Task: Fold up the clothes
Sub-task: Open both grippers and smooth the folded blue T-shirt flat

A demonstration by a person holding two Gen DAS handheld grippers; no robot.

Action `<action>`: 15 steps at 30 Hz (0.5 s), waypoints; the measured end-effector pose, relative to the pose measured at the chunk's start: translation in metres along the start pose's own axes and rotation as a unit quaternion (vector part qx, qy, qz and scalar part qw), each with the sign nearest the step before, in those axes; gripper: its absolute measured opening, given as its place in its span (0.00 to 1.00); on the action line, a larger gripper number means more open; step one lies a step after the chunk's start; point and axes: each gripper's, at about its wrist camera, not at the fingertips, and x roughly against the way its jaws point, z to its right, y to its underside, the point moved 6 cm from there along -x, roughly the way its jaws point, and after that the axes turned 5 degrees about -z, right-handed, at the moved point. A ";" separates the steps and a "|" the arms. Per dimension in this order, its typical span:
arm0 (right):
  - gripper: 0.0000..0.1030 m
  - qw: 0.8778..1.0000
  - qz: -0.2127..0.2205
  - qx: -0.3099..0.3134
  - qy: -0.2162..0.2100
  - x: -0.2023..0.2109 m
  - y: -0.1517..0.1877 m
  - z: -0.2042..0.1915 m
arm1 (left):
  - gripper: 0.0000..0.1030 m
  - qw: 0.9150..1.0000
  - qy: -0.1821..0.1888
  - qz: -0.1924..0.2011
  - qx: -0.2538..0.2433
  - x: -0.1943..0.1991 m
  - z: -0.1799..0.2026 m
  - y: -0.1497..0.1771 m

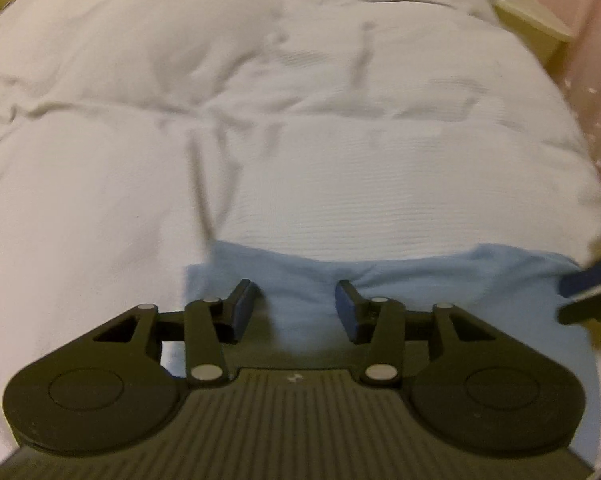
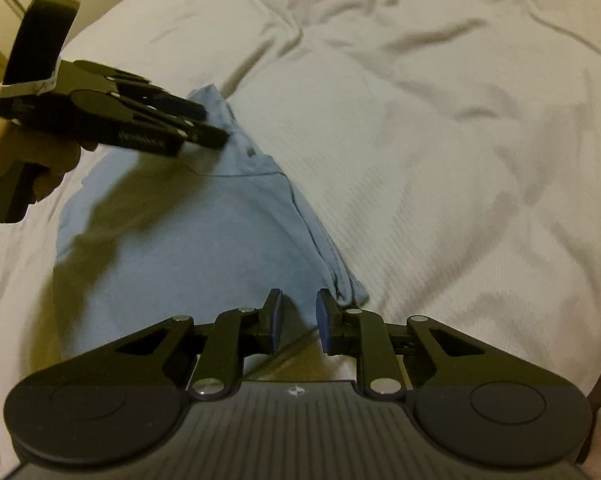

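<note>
Between the parted, empty blue pads of the right gripper (image 2: 298,316) lies the near corner of the pale blue folded cotton garment (image 2: 188,236), its long seamed edge running away toward the left gripper (image 1: 296,304), likewise open and empty, over the far corner. The garment rests on a white ribbed quilt (image 2: 440,128). No legible writing shows.
</note>
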 end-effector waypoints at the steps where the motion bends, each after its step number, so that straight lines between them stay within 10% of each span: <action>1: 0.20 1.000 0.000 -0.001 -0.001 -0.001 0.001 0.001 | 0.41 1.000 -0.010 -0.005 0.007 -0.003 -0.007 0.001; 15: 0.27 0.997 0.014 -0.020 0.078 0.051 0.031 -0.016 | 0.36 0.995 -0.065 -0.004 0.071 0.072 -0.033 0.023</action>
